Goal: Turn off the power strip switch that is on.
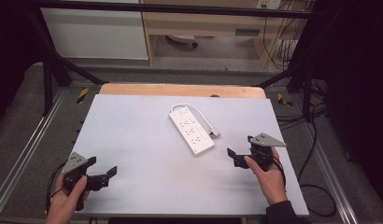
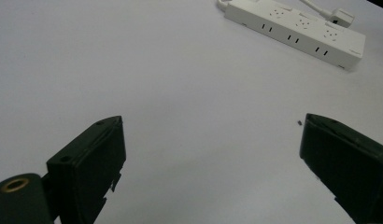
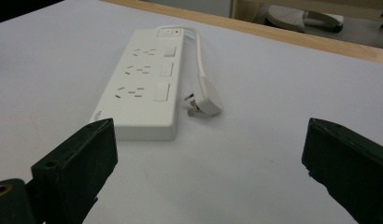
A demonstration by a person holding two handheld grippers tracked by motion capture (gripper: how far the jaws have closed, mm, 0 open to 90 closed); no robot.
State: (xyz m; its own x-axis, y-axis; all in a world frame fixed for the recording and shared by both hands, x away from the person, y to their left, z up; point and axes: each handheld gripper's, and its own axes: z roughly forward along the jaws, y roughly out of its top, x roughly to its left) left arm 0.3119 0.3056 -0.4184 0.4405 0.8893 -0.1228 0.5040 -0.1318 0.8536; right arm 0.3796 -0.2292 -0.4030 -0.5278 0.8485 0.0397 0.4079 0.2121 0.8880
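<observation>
A white power strip (image 1: 191,129) with three sockets lies flat near the middle of the white table top (image 1: 133,135). Its short cord loops round to a white plug (image 1: 214,133) lying beside it. My left gripper (image 1: 103,166) hovers open near the front left corner, far from the strip (image 2: 297,30), with nothing between its jaws. My right gripper (image 1: 240,145) stands open just right of the strip's near end. The strip (image 3: 143,79) and plug (image 3: 206,100) lie ahead of the right gripper (image 3: 210,126). In the left gripper view, the left gripper (image 2: 213,126) has bare table under it.
A wooden board edge (image 1: 180,89) runs along the table's far side. Black frame posts (image 1: 48,79) stand at the far corners. Cables (image 1: 315,186) lie on the floor to the right. A wooden desk (image 1: 203,23) stands behind.
</observation>
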